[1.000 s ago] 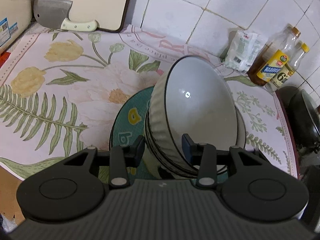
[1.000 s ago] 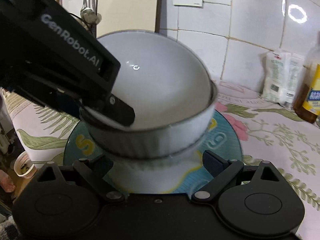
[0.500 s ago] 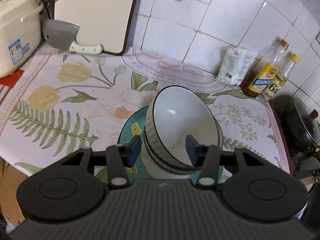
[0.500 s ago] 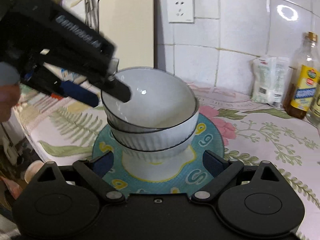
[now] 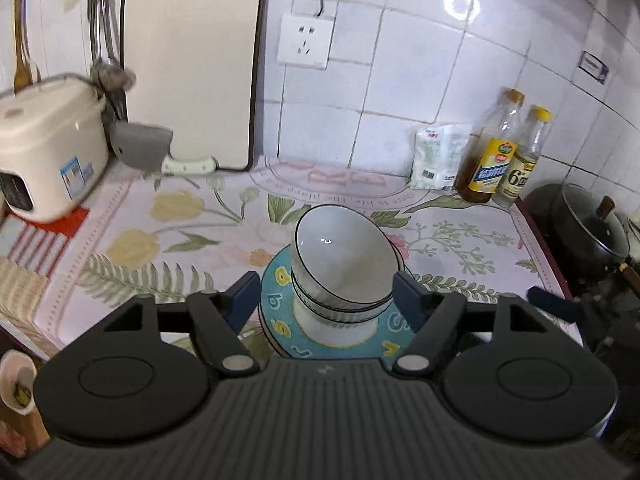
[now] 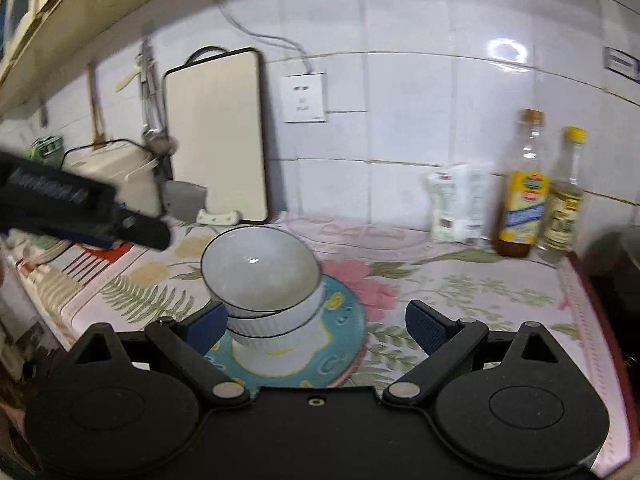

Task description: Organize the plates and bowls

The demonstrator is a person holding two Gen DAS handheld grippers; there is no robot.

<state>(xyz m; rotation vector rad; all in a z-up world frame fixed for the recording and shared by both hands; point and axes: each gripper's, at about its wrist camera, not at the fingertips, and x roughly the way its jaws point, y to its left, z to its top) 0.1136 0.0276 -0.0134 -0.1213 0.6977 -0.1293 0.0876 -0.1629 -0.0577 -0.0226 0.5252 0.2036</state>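
Left hand-held gripper [image 5: 325, 294] hangs above the desk [image 5: 192, 236] with its jaws spread; they have just been opening, and nothing is pinched between them, though the stacked bowls [image 5: 342, 264] show in the gap well below. The right hand-held gripper [image 6: 316, 324] is likewise spread wide and holds nothing. In the right wrist view the left one appears as a dark blurred bar at the left edge, up off the desk.

The bowls, white with a dark rim and ribbed sides, sit nested one in another, the top one tilted, on a teal plate [image 5: 280, 320] with yellow letters. The plate lies on the flowered cloth that covers the desk.

Farther back, a cream cutting board [image 5: 192, 68] leans against the tiled wall with a cleaver [image 5: 144, 148] at its foot. A rice cooker [image 5: 48, 148] stands at the left. At the right stand a white packet [image 5: 438, 156], two bottles [image 5: 504, 156] and a dark lidded pot [image 5: 580, 232].
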